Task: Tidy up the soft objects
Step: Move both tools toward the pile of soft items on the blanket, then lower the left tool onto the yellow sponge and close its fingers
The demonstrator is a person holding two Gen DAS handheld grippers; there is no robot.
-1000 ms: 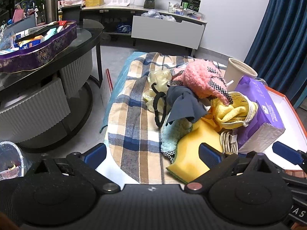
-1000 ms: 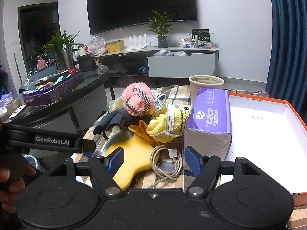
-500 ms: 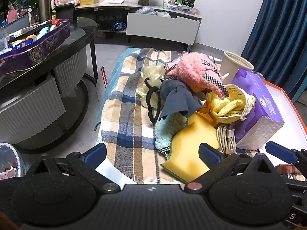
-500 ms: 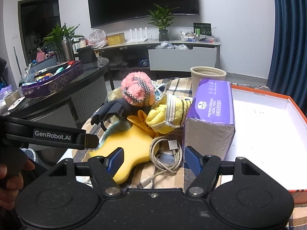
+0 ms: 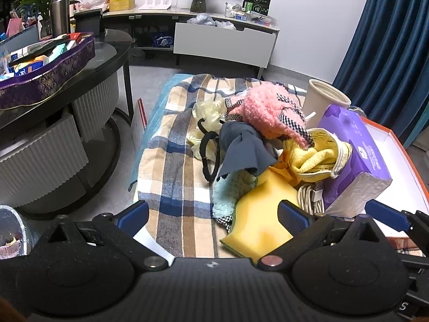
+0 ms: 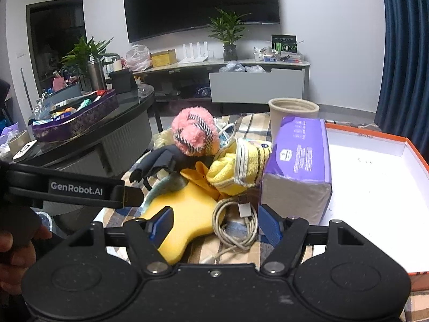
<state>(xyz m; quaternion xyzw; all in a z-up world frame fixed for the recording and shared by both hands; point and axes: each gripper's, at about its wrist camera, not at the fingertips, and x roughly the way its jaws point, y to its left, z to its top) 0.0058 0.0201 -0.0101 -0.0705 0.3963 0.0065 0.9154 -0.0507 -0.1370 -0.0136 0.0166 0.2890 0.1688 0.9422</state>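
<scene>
A pile of soft things lies on a plaid cloth [image 5: 174, 177]: a pink fluffy plush [image 5: 265, 112] [image 6: 194, 131], a dark blue cloth [image 5: 241, 150], a yellow towel [image 5: 313, 158] [image 6: 236, 166], a yellow sponge [image 5: 257, 214] [image 6: 185, 209], a light teal cloth [image 5: 228, 196] and a pale scrunchie [image 5: 207, 112]. My left gripper [image 5: 213, 216] is open and empty, just short of the pile's near edge. My right gripper [image 6: 214, 224] is open and empty, its fingers either side of a coiled white cable [image 6: 236, 222].
A purple tissue pack [image 5: 356, 161] [image 6: 300, 161] stands right of the pile, beside an open orange-rimmed box [image 6: 375, 177]. A cream cup [image 6: 292, 112] stands behind it. A black hair band [image 5: 209, 155] lies on the cloth. A round dark table [image 5: 67, 86] is at left.
Both grippers have moved forward towards the pile, which looks larger and nearer. The right gripper's fingers now flank the coiled cable. Nothing was taken hold of.
</scene>
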